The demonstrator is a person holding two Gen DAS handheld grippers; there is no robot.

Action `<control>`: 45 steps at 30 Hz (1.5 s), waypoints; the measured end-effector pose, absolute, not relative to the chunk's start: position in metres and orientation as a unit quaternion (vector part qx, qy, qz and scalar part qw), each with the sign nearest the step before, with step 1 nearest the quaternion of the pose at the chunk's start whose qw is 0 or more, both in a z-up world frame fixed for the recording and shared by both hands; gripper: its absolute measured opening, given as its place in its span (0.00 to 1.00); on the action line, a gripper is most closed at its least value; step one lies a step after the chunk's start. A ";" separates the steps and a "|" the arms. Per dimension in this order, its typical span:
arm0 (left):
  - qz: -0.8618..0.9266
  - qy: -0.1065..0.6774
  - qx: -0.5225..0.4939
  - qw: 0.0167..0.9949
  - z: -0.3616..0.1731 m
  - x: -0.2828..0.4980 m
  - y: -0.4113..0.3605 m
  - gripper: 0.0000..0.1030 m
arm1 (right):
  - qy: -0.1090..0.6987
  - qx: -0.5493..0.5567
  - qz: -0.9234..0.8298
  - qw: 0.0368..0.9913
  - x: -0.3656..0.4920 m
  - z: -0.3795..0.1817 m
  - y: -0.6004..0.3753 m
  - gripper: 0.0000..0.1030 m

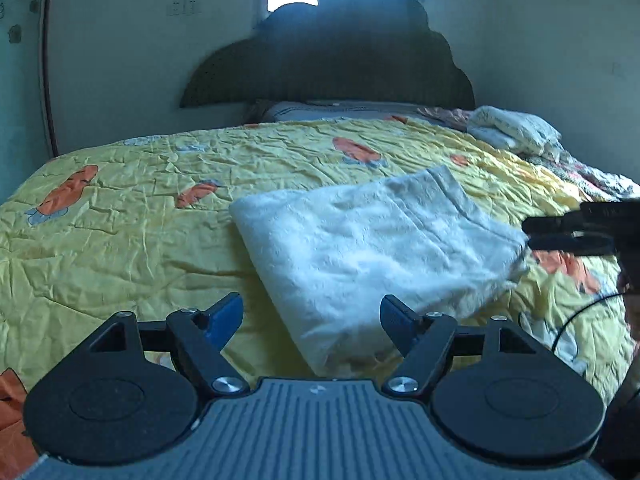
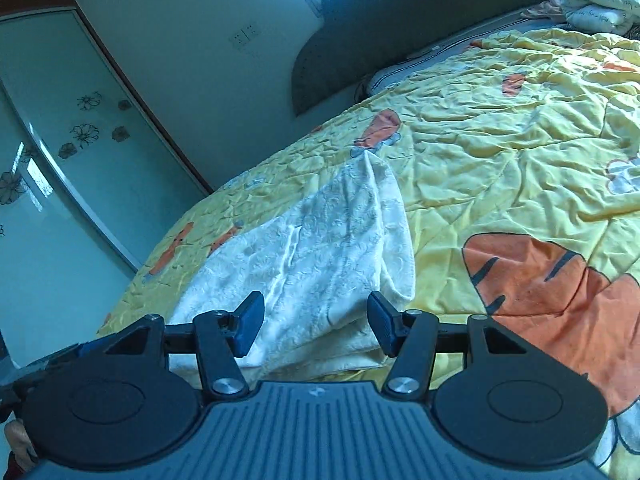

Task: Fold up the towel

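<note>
a: looking at the towel [image 1: 372, 248], it lies doubled over on the yellow bedspread [image 1: 120, 240], near the foot of the bed, its folded edge toward the left and its loose corner toward the right.

b: and the left gripper [image 1: 312, 316]?

a: released. its blue pads stand wide apart with nothing between them, just short of the towel's near corner. i'd judge it sits there because that corner is the next thing to pick up for another fold.

b: the right gripper [image 2: 316, 326]?

a: also let go. in its own view the jaws stand apart with towel cloth under and between them, but the pads don't press on it. in the left view it shows as a dark shape at the towel's right edge.

b: so both flank the towel, one at each end.

a: yes, a sensible setup for lifting two corners together.

b: anything in the way?

a: not much. a bundle of pale bedding [image 1: 516, 128] lies by the dark headboard [image 1: 332, 60], well apart from the towel. a thin black cable [image 1: 576, 316] loops over the spread at the right, and could snag. the wardrobe door [image 2: 60, 160] stands off the bed.
</note>
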State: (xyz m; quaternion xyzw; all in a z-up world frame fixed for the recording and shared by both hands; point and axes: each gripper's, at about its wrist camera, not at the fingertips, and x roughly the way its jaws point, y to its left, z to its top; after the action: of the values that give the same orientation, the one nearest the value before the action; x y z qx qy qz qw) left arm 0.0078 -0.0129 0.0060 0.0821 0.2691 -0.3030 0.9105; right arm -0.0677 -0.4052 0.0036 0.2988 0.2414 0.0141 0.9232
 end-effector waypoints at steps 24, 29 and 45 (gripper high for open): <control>-0.158 0.310 0.122 0.929 -0.027 0.012 -0.028 0.81 | 0.256 0.187 0.000 0.948 -0.039 0.000 -0.360 0.67; -0.174 0.330 0.085 0.924 -0.021 0.012 -0.011 0.77 | 0.249 0.196 -0.011 0.949 -0.044 0.002 -0.364 0.67; -0.204 0.293 0.089 0.930 0.015 0.037 -0.082 0.80 | 0.274 0.078 0.003 0.958 -0.031 0.003 -0.327 0.68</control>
State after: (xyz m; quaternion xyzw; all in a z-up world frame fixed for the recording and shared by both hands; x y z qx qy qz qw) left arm 0.0370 -0.0817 0.0150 0.0892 0.2926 -0.2040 0.9300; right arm -0.0314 -0.3270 0.0027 0.0780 0.2744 0.0032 0.9584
